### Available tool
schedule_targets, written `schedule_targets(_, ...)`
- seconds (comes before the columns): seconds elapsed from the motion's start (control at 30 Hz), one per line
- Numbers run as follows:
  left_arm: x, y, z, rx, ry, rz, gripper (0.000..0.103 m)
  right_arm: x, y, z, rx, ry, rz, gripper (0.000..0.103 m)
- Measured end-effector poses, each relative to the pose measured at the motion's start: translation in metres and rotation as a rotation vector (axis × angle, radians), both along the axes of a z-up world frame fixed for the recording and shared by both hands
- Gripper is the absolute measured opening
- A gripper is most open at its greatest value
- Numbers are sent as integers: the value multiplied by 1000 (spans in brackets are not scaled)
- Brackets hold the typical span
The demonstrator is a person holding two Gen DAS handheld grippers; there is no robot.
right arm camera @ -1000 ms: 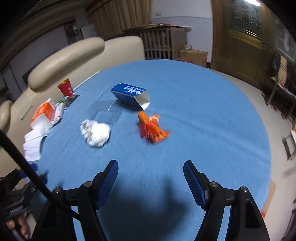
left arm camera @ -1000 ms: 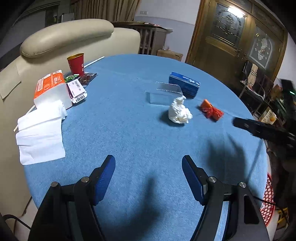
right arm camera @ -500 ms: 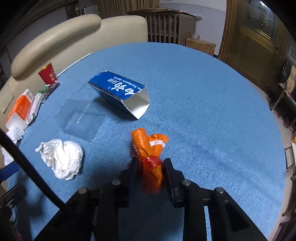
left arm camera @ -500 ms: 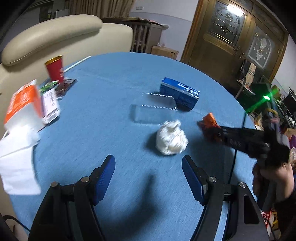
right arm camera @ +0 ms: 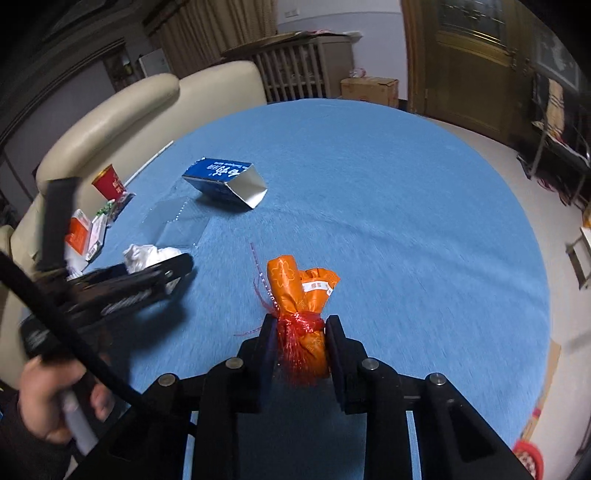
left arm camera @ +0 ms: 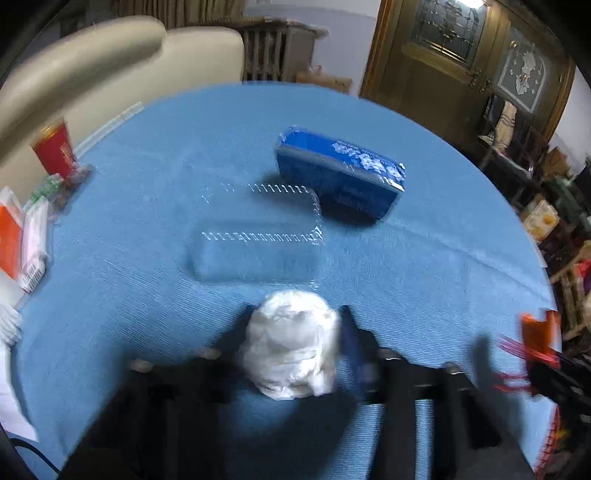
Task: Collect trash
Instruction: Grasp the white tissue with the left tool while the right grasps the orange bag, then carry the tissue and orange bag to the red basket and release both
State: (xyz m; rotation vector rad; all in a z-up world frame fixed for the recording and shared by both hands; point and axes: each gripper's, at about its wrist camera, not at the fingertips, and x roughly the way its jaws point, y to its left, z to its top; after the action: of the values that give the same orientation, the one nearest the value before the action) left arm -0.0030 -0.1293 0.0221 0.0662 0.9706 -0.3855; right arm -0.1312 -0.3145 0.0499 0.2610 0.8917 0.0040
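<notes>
The right gripper (right arm camera: pixel 300 343) is clamped on an orange wrapper (right arm camera: pixel 301 295). The left gripper (left arm camera: pixel 291 350) is closing around a white paper wad (left arm camera: pixel 291 349) between its jaws; a blue box (left arm camera: pixel 340 177) lies beyond.

Round table with blue cloth (right arm camera: pixel 388 192), occupying most of both views. Far left: cream leather sofa (right arm camera: pixel 122 110) against the table's edge, brown curtains (right arm camera: pixel 221 33) and a slatted wooden cabinet (right arm camera: pixel 303 70) behind it, a cardboard box (right arm camera: pixel 369 90) on the pale floor (right arm camera: pixel 491 147) beside a light wall. Far right: dark wooden double door with leaded glass panels (left arm camera: pixel 461 44), brightly lit from behind, and cluttered shelving (left arm camera: pixel 546 206) along the right edge.
</notes>
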Motion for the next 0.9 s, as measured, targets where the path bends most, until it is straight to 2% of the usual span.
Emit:
schedule_targets(0.1, -8, 7, 7, -4, -1, -8, 33, -18, -3, 7, 18, -23, -35, 28)
schedule_targets(0.6, -125, 69, 51, -23, -109, 15, 33, -104, 9, 43, 51, -160, -99, 28)
schedule_targets(0.9, -155, 76, 70, -23, -160, 18, 33, -132, 19, 60, 51, -219, -87, 28)
